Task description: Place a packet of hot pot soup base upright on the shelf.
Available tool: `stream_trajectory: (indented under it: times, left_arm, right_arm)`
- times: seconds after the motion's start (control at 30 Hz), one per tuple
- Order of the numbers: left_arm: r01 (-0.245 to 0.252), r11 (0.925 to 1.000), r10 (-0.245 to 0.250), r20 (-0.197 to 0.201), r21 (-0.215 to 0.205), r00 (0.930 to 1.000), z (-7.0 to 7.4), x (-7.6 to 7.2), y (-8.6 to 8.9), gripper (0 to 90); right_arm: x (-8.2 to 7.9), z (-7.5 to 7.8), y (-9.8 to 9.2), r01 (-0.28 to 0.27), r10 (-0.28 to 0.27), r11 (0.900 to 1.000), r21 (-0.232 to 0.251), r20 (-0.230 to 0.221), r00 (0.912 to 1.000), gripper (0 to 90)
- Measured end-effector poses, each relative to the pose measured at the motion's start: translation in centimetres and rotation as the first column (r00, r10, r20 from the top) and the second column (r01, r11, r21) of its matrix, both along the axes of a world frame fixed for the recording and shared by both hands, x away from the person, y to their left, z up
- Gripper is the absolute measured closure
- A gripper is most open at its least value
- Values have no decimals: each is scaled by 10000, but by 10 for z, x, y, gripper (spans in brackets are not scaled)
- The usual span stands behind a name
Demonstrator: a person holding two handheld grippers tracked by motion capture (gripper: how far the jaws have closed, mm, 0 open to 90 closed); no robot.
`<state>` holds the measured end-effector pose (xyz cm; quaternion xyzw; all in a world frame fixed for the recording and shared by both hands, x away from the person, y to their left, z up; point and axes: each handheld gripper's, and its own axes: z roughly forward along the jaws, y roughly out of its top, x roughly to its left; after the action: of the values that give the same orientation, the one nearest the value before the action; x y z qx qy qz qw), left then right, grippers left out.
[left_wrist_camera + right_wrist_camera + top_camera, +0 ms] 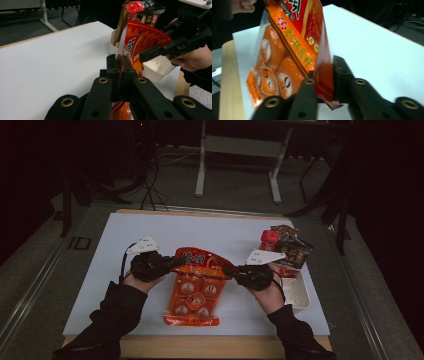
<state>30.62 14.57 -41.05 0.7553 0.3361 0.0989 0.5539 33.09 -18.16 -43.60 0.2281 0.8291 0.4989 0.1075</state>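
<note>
An orange and red snack bag [194,287] with round pieces showing through its lower half lies lengthwise on the white table top [150,227]. My left gripper [176,262] is shut on the bag's upper left edge, and the bag's edge [121,53] stands pinched between its jaws. My right gripper [229,270] is shut on the upper right edge, where a red strip of the bag [324,80] sits between the jaws. The bag [287,50] hangs lifted at its top between both grippers.
A white tray [300,292] sits at the table's right edge. Dark and red snack packets [285,247] stand at its far end. A wooden strip [200,345] runs along the near table edge. Beyond the table stand frame legs [237,165].
</note>
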Motion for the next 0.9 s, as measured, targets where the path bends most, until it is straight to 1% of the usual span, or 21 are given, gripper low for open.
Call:
stream_trajectory:
  times: [0.03,0.07,0.1,0.13,0.17,0.23,0.3,0.37,0.43,0.5,0.57,0.67,0.7,0.73,0.83,0.9]
  left_arm:
    - [13,10000,-13,-39,-33,10000,0,0,0,897]
    - [26,10000,-26,7,-2,10000,1,-1,-1,897]
    - [40,10000,-40,37,46,10000,2,-1,-1,897]
    - [38,9999,-38,56,102,10000,3,-2,-1,897]
    - [58,9999,-58,28,110,10000,3,-2,0,897]
    - [134,9999,-134,-7,21,9999,3,-4,2,896]
    - [243,9997,-243,-39,0,9997,4,-5,4,896]
    - [330,9994,-330,6,-50,9995,6,-7,7,896]
    - [409,9990,-410,-27,-195,9992,8,-9,10,895]
    - [504,9985,-501,135,-222,9987,11,-11,11,895]
    - [620,9976,-615,184,-298,9979,13,-12,12,894]
    - [807,9965,-793,547,-230,9953,16,-14,11,892]
    - [905,9957,-886,767,-217,9931,15,-14,12,890]
    - [970,9949,-944,854,-276,9919,15,-14,12,888]
    - [1170,9922,-1120,1031,-431,9883,14,-15,11,864]
    - [1175,9921,-1120,1105,-445,9875,13,-15,10,847]
  right_arm:
    - [0,1,-1,-102,103,9999,71,-95,9999,872]
    - [0,2,-2,-176,178,9998,116,-170,9997,891]
    - [0,3,-2,-226,227,9997,70,-183,9996,897]
    - [-1,4,-2,-252,253,9996,82,-158,9996,899]
    - [-2,6,-3,-290,294,9995,160,-263,9992,900]
    - [-5,9,-4,-394,398,9991,123,-276,9988,900]
    - [-9,14,-5,-567,576,9980,286,-347,9977,900]
    - [-14,20,-4,-716,727,9969,340,-314,9969,900]
    - [-21,26,-3,-716,721,9966,417,-110,9973,900]
    - [-26,32,-3,-815,814,9956,469,45,9967,900]
    - [-29,38,-3,-890,884,9947,517,142,9960,900]
    - [-31,46,-5,-902,888,9946,507,297,9956,900]
    - [-31,49,-5,-884,865,9948,510,380,9955,900]
    - [-31,51,-6,-887,867,9947,527,390,9955,900]
    - [-30,59,-9,-842,817,9953,488,521,9953,900]
    - [-29,64,-10,-857,825,9951,501,627,9946,900]
